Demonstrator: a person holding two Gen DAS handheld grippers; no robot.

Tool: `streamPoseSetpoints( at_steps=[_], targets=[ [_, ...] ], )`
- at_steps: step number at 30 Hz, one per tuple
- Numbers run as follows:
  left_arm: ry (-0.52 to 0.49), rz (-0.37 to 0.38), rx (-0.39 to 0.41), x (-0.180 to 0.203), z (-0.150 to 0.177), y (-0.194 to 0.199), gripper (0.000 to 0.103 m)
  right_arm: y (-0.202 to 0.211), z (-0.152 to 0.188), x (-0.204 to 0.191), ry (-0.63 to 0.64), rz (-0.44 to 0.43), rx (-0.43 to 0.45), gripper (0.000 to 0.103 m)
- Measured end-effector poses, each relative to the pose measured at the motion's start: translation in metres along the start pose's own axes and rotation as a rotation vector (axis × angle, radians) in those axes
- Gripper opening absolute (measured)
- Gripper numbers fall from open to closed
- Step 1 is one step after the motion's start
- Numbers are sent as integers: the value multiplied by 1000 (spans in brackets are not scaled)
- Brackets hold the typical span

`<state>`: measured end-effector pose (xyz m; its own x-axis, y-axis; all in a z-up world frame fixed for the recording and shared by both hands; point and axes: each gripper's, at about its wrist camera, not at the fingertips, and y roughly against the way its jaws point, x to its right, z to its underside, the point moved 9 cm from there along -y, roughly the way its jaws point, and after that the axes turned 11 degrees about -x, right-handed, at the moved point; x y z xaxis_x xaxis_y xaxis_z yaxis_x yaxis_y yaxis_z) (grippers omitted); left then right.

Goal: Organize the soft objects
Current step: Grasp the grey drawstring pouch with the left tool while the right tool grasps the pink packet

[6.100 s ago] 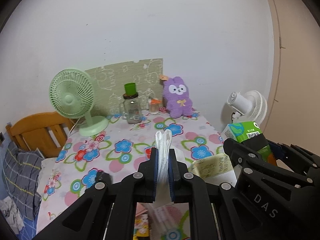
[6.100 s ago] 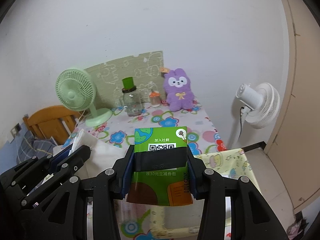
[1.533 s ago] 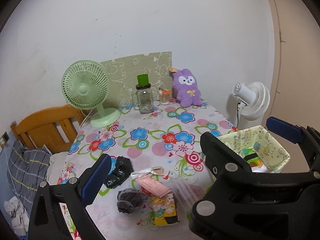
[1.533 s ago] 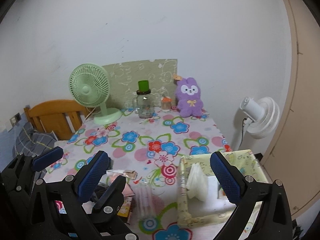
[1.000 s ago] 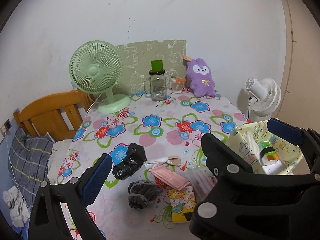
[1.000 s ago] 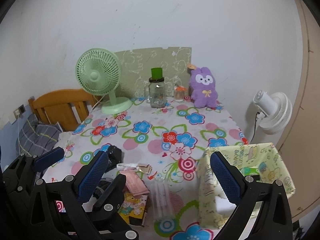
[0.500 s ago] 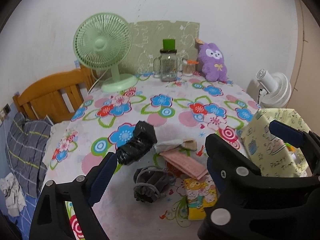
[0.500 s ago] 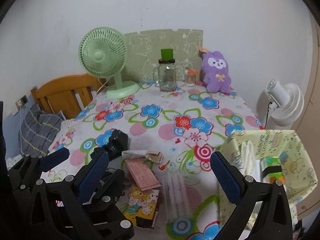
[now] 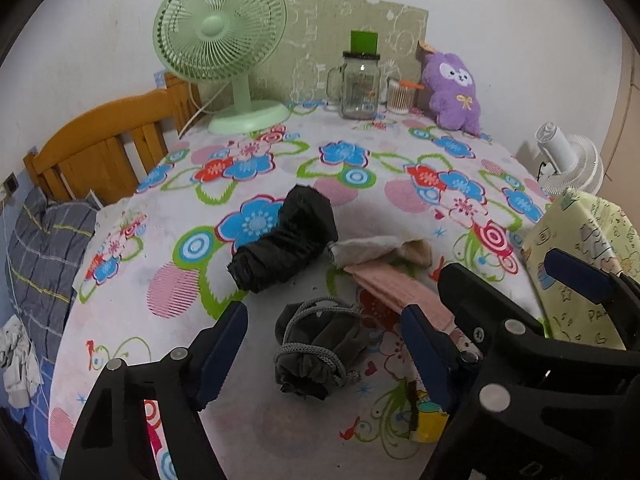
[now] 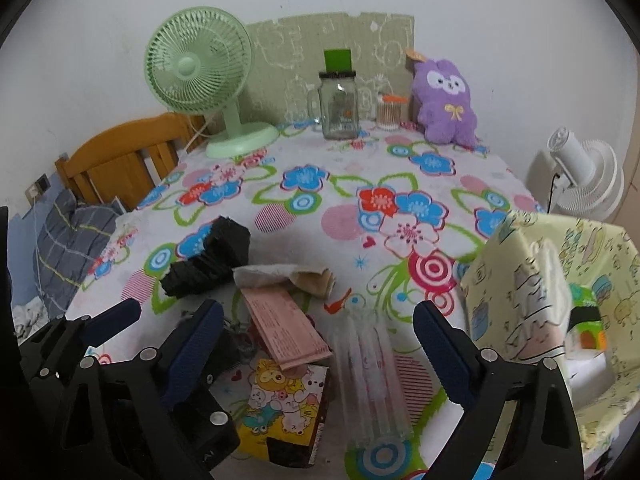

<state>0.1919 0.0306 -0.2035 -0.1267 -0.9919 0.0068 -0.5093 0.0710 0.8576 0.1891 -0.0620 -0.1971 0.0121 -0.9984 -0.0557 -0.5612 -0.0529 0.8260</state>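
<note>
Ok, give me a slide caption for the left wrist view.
Open left gripper poised over a grey drawstring pouch on the floral tablecloth.

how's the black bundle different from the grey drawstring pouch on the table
The black bundle is a long crinkled roll lying slantwise, farther up the table; the grey drawstring pouch is shorter and lumpier, with a cord looped around it. The bundle lies outside the left gripper; the pouch sits between its open fingers, not yet gripped. Both are dark, soft and lie loose on the floral tablecloth.

A white wall (image 10: 480, 8) backs the floral-clothed table (image 10: 328, 200) beside a wooden headboard (image 9: 100, 152).
</note>
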Motion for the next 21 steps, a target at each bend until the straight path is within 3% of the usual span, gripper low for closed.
streamPoseSetpoints(
  at_steps=[8, 10, 21],
  targets=[
    [4, 22, -64, 1, 8, -23, 71, -24, 6, 1, 1, 2, -58, 92],
    [-1, 35, -82, 4, 9, -28, 63, -29, 7, 0, 8, 4, -70, 91],
    [-19, 37, -90, 0, 7, -35, 48, -52, 6, -11, 41, -16, -127, 84]
  ],
)
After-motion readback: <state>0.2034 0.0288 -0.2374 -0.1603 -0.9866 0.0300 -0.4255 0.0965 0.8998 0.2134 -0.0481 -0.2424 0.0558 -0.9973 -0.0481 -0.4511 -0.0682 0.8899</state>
